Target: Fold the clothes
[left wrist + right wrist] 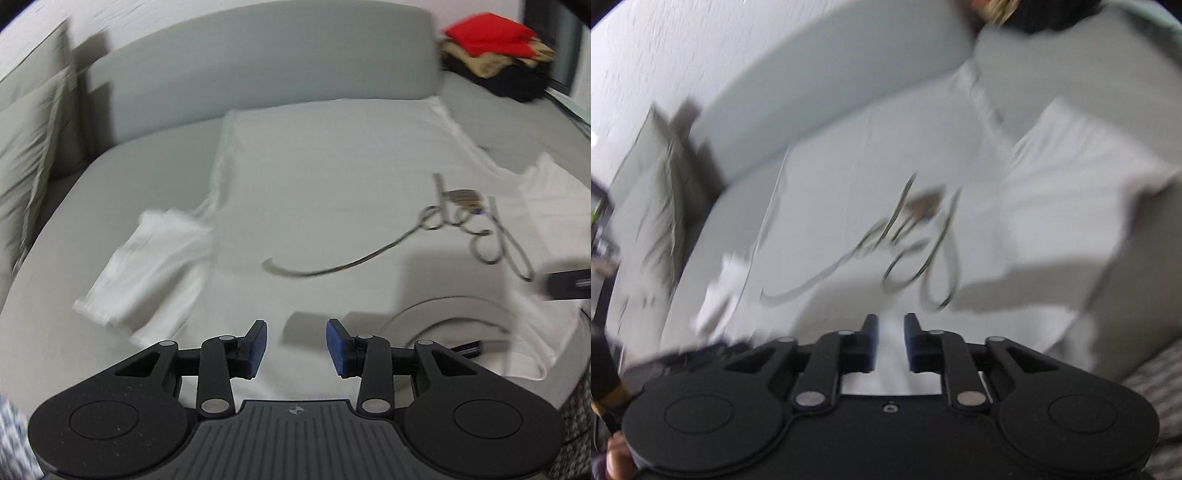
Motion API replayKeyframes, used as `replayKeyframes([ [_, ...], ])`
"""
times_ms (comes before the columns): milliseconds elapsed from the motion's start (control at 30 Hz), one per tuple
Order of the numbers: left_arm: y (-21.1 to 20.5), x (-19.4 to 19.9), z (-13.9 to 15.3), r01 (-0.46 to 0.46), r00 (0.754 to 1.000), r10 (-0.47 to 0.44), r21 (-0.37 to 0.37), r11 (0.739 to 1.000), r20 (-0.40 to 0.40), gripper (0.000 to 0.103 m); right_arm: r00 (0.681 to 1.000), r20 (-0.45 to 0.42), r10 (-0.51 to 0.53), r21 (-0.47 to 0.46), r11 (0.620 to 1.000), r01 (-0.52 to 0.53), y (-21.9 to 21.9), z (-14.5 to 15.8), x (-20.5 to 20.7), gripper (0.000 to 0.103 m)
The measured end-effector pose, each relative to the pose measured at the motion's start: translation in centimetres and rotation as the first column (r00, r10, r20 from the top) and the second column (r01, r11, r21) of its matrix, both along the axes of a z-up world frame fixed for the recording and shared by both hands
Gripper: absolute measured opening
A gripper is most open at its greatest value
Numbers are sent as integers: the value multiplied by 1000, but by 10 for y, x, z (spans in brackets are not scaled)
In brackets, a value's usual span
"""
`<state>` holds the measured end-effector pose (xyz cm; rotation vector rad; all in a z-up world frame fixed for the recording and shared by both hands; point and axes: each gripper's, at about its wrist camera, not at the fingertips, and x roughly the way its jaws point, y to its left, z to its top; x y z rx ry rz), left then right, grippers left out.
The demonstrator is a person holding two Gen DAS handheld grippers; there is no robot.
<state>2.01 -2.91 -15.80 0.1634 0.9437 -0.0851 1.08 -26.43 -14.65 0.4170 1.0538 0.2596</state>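
Observation:
A white T-shirt [325,184] with a grey script print [461,218] lies spread flat on a grey sofa seat, its collar nearest me. My left gripper [296,347] is open and empty, low over the shirt's near edge beside the collar [450,314]. In the blurred right wrist view the same shirt [868,192] shows with its print [916,236]. My right gripper [891,343] has its jaws a narrow gap apart over white cloth at the shirt's near edge; whether they pinch it is unclear.
The grey sofa backrest [258,70] runs behind the shirt. A pile of red, tan and black clothes [498,55] sits at the far right. Cushions [29,147] stand at the left. A dark device [569,284] shows at the right edge.

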Motion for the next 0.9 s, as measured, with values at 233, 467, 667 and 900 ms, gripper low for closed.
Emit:
replayKeyframes([
  [233,-10,-6,-17,-3,1000,3,-15,1000,9,34,1000,19,14,-123,992,-11,26,-27,30,16],
  [467,-14,-41,-19,59,998,-58,3,998,-35,33,993,-13,114,-183,976,-115,28,-26,-31,16],
  [667,-6,-62,-5,43,992,-54,-99,994,-110,33,995,-100,32,-57,998,-38,-6,-23,-59,17],
  [900,-14,-52,14,39,999,-39,-33,999,-16,36,992,7,-129,11,992,129,-42,-10,-60,34],
])
